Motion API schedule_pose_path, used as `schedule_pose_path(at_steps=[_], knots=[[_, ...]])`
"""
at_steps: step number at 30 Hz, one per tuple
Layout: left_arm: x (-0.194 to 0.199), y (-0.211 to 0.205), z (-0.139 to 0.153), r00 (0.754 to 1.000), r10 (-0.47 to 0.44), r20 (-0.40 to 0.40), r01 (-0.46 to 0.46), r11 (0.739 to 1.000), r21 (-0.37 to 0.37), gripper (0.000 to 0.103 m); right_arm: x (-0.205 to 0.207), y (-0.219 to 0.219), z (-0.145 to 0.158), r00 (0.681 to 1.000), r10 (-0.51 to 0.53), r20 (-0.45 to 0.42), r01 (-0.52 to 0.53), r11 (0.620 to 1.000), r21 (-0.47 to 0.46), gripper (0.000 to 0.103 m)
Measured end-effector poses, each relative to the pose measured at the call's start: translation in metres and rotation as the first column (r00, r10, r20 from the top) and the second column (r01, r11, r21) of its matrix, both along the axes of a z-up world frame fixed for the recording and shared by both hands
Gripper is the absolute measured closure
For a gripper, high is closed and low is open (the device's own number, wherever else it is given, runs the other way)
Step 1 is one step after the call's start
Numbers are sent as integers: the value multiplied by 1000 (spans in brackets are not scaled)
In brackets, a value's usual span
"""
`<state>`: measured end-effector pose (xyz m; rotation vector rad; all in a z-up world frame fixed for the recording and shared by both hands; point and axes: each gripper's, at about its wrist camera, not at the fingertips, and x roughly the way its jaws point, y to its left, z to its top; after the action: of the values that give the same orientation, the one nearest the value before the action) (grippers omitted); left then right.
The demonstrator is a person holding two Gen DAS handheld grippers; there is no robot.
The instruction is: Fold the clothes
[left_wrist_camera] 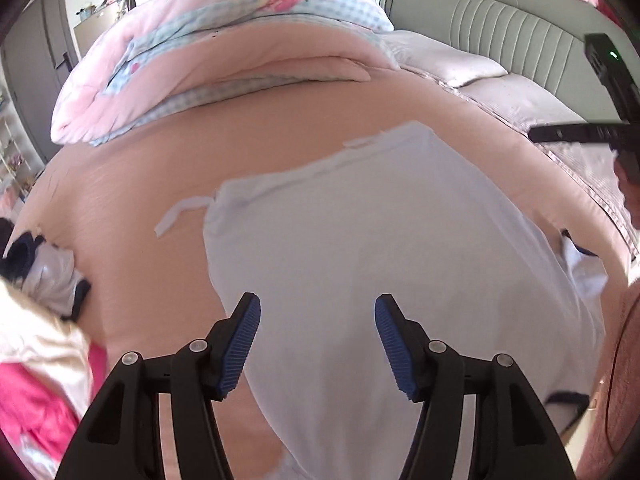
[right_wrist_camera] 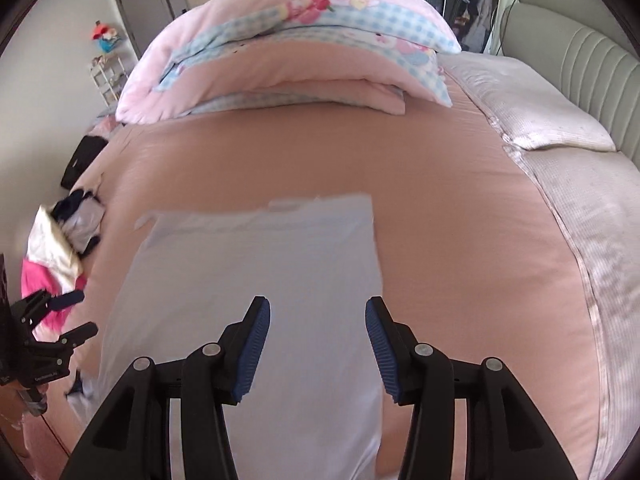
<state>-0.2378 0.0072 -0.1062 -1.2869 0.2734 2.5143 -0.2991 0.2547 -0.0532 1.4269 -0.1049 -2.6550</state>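
Hovering grippers: both tools hung above the white garment, neither touching it as far as the views showed.
Left gripper: released, its blue ribbed pads spread wide with only white cloth seen between them; in the right wrist view it showed at the garment's left edge, blurred, one blue-tipped finger and one black one apart.
Right gripper: released as well, jaws parted over the near half of the garment; from the left wrist camera only a dark part of its body showed, to the right of the garment and beyond it.
White garment: spread flat on the peach bedsheet, already folded into a long strip with straight side edges; its far end carried a gathered hem and loose white ties.
Dark-trimmed piece: poked out at the garment's right edge; whether it belonged to the garment could not be told.
Pink quilt: folded in a thick bundle well beyond the garment's far end.
Clothes pile: pink, cream and navy items heaped left of the garment at the bed's edge.
Pillow: pale, beyond the garment to its right, against the padded headboard.
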Motion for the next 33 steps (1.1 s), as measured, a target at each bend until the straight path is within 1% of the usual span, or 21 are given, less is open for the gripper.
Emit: schedule_pose_path(at_steps=[3,5,6,8,11,12,14,15,16,17,19,20,21,23,25,26,27,29,30,32,33], knots=[[33,0,-15,997,33,70,-36,999,38,46,51,-25,-22,998,40,49,-42,998,41,54],[55,0,-26,996,21,82,-30,994,109,46,85,-46,-43,994,64,84,-65,998,18,54],[67,0,-33,996,26,85,-36,992,121,46,101,-57,-54,992,76,101,-77,997,6,54],[88,4,-52,992,60,111,-70,994,89,46,125,-77,-79,988,83,129,-89,995,40,54],[114,8,-78,984,114,140,-112,993,-24,46,152,-104,-109,982,101,162,-124,982,140,54],[122,8,-82,983,128,134,-120,991,-67,45,159,-109,-115,980,107,168,-138,974,181,53],[139,3,-78,986,135,100,-123,985,-122,45,173,-114,-118,980,132,151,-168,952,258,52],[146,-1,-75,985,143,96,-127,980,-154,45,177,-115,-118,978,132,161,-175,939,295,49],[152,-7,-69,983,159,86,-143,975,-171,45,181,-111,-114,980,119,160,-159,951,264,48],[157,-18,-62,978,193,72,-180,971,-159,45,184,-108,-111,981,106,160,-142,962,233,48],[163,-45,-48,955,291,52,-286,955,-78,45,192,-101,-103,984,81,161,-109,980,169,48],[165,-59,-43,940,338,50,-336,941,-36,45,197,-103,-98,982,110,155,-122,990,73,48],[164,-69,-43,927,369,59,-368,929,-27,45,201,-108,-93,977,152,151,-151,988,-22,48],[163,-83,-48,909,408,89,-406,913,-36,45,207,-129,-89,958,244,149,-220,961,-166,48],[168,-84,-54,914,379,146,-381,924,-16,45,209,-149,-95,942,288,174,-249,944,-214,48],[170,-85,-57,915,364,174,-369,930,-5,45,208,-159,-101,937,289,196,-249,947,-204,48],[173,-85,-60,916,347,200,-355,935,3,45,208,-165,-105,936,283,209,-254,954,-159,48],[176,-82,-69,924,309,224,-313,949,-18,45,206,-177,-112,934,272,233,-263,962,-67,48],[177,-80,-72,928,292,233,-296,955,-15,45,205,-181,-112,931,278,236,-286,958,-2,48],[178,-79,-74,939,257,227,-268,963,16,45,210,-187,-114,926,298,231,-323,943,77,48],[175,-79,-75,941,251,228,-264,964,23,45,211,-189,-114,923,307,232,-333,940,80,48]])
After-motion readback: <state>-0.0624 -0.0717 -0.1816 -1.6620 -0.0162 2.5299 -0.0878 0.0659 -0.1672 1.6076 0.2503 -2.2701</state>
